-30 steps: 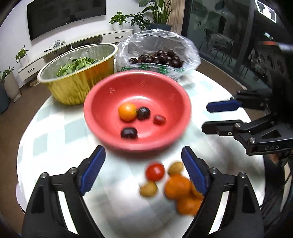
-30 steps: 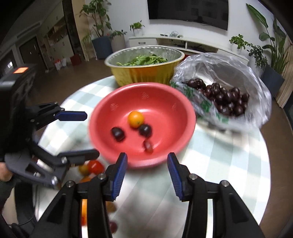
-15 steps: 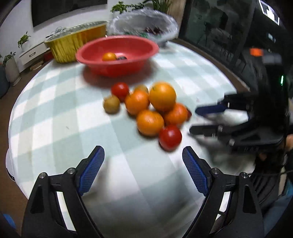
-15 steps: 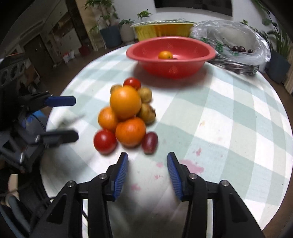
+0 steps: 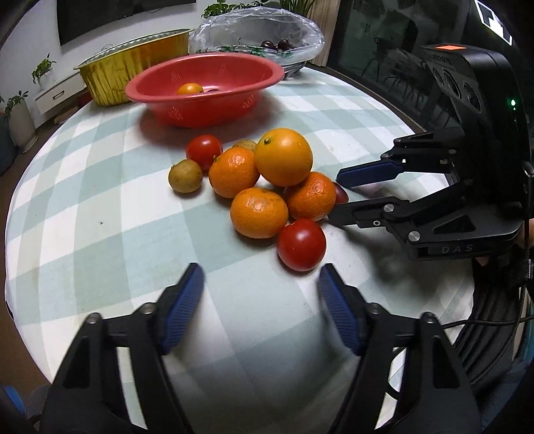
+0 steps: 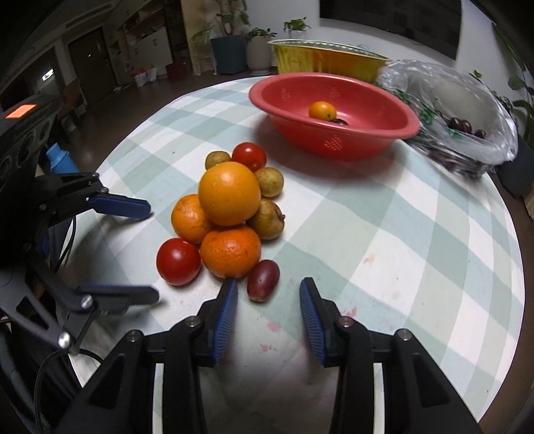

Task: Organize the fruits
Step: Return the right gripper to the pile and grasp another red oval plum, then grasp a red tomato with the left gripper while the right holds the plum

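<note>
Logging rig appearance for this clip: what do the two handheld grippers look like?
Both the left gripper and right gripper have black angular frames, silver bolts and ribbed blue finger pads. The right one reads "DAS", carries a black box with an orange light, and trails black cables.

Round table and room behind it

A round table point(image 5: 100, 233) wears a pale green and white checked cloth, with a few pinkish stains point(image 6: 347, 312) at its near edge in the right wrist view. Past its far side, a white low cabinet point(image 5: 55, 96) stands against the wall under a dark wall screen point(image 5: 100, 16). Potted plants point(image 5: 20, 113) stand on the floor at far left, and more pots point(image 6: 243, 50) line the far wall beside dark doors point(image 6: 90, 63). At far right, dark glass panels point(image 5: 383, 56) show reflections.
</note>
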The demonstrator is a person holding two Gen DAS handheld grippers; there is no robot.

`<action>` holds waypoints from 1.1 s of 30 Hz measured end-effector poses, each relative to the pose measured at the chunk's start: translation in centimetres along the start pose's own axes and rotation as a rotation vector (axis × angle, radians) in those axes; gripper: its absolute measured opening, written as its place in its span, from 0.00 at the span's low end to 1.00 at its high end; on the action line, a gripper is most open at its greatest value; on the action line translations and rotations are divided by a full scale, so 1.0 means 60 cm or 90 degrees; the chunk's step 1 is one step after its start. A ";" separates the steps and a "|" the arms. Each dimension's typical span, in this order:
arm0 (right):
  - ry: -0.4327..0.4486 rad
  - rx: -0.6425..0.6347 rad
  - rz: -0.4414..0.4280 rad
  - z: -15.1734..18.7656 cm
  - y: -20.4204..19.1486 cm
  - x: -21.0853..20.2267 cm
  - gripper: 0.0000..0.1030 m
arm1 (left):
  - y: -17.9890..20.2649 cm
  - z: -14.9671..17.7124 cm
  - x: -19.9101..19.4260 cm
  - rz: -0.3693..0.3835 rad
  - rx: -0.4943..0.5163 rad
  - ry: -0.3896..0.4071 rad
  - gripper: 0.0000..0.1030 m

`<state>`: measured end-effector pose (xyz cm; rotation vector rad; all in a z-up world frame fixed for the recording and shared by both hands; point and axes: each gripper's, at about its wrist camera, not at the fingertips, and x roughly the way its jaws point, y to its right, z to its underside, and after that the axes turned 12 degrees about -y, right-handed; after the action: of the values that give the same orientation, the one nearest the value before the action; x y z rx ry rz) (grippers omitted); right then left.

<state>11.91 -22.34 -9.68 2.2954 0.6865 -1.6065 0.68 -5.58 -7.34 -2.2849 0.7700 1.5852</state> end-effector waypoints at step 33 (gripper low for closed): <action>0.023 0.006 -0.026 0.023 -0.011 -0.024 0.20 | 0.031 -0.037 0.021 0.012 0.026 -0.005 0.28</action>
<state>10.08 -22.75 -8.82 2.3371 0.7406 -1.5928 1.74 -8.52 -7.51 -2.2477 0.8172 1.5708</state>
